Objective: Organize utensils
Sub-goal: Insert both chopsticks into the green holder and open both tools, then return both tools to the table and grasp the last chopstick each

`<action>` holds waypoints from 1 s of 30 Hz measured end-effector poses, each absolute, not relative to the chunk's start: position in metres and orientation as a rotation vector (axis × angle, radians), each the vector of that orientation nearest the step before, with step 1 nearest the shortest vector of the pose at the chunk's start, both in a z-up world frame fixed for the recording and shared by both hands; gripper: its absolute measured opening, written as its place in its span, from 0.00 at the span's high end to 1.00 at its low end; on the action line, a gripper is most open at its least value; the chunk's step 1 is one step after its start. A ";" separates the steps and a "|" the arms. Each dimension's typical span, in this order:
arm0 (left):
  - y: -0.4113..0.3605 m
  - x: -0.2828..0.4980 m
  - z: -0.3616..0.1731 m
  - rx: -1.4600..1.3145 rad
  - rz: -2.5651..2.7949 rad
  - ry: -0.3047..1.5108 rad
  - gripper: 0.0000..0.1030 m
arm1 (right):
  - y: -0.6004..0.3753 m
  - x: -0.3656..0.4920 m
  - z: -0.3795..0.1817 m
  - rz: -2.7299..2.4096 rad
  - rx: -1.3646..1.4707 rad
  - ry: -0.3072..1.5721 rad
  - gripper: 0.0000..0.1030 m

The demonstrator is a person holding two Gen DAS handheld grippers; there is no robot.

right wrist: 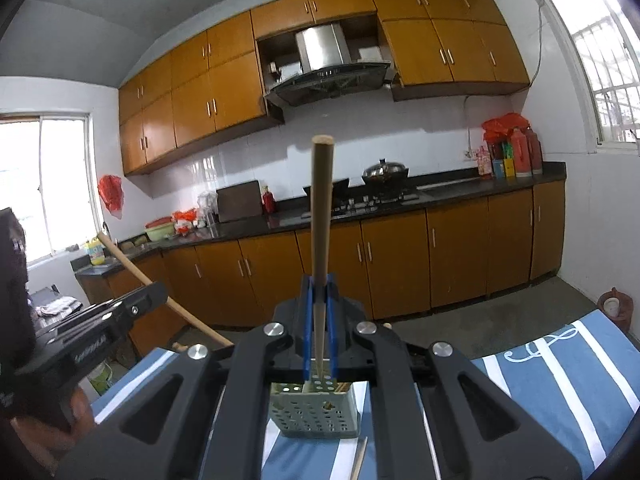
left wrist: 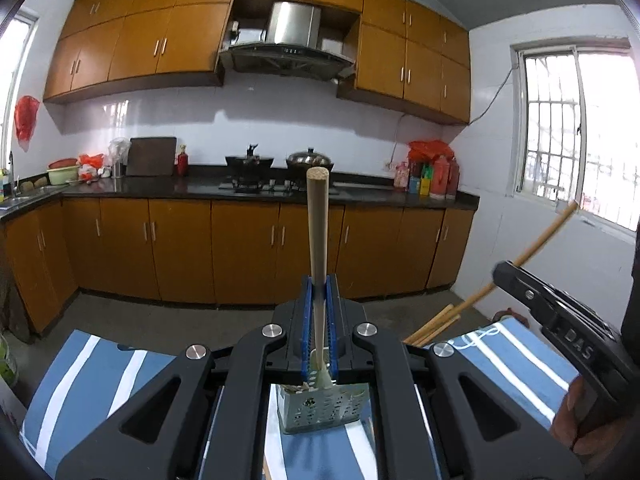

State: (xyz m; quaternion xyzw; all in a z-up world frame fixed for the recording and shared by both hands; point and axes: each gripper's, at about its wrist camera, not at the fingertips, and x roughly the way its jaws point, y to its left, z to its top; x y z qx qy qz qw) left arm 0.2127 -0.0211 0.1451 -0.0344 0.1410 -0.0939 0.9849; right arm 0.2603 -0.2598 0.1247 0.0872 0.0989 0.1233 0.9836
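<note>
- Your left gripper (left wrist: 319,284) is clenched on a pale chopstick (left wrist: 317,240) pointing to 12 o'clock.
- Your right gripper (right wrist: 319,284) grasps a darker chopstick (right wrist: 321,216); the perforated holder (right wrist: 314,412) sits at 6 o'clock.

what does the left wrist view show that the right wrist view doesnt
Only the left wrist view shows more loose wooden sticks lying on the striped cloth and the right gripper with its stick angled up toward the window.

Only the right wrist view shows a thin stick lying on the cloth beside the holder, a brown jar on the floor, and the left gripper from the side.

Both show a gripper shut on an upright wooden stick, the perforated utensil holder below it, and the kitchen counter with the stove.
</note>
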 end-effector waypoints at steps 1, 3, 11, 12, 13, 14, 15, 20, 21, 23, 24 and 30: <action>-0.021 0.217 0.142 -0.066 -0.186 0.295 0.93 | -0.256 0.270 0.122 0.246 0.174 0.217 0.93; -0.021 0.223 0.137 -0.058 -0.181 0.313 0.93 | -0.250 0.286 0.117 0.252 0.176 0.254 0.93; -0.018 0.243 0.120 -0.063 -0.182 0.369 0.93 | -0.230 0.322 0.092 0.253 0.158 0.360 0.93; -0.018 0.246 0.118 -0.066 -0.184 0.382 0.93 | -0.228 0.325 0.090 0.250 0.154 0.373 0.92; -0.018 0.247 0.117 -0.073 -0.187 0.393 0.93 | -0.227 0.326 0.088 0.251 0.153 0.384 0.92; -0.016 0.248 0.115 -0.087 -0.188 0.405 0.93 | -0.226 0.327 0.087 0.251 0.155 0.391 0.91; -0.015 0.247 0.115 -0.097 -0.188 0.405 0.93 | -0.227 0.326 0.087 0.249 0.161 0.389 0.87; -0.010 0.243 0.122 -0.110 -0.185 0.388 0.79 | -0.236 0.317 0.089 0.239 0.171 0.362 0.74; -0.008 0.240 0.124 -0.114 -0.182 0.378 0.75 | -0.237 0.316 0.090 0.240 0.173 0.358 0.74; -0.007 0.236 0.129 -0.118 -0.177 0.366 0.70 | -0.240 0.311 0.092 0.237 0.174 0.349 0.74; -0.008 0.237 0.131 -0.119 -0.177 0.365 0.70 | -0.241 0.309 0.093 0.237 0.173 0.345 0.74; -0.001 0.220 0.140 -0.129 -0.178 0.338 0.70 | -0.251 0.274 0.099 0.219 0.149 0.288 0.68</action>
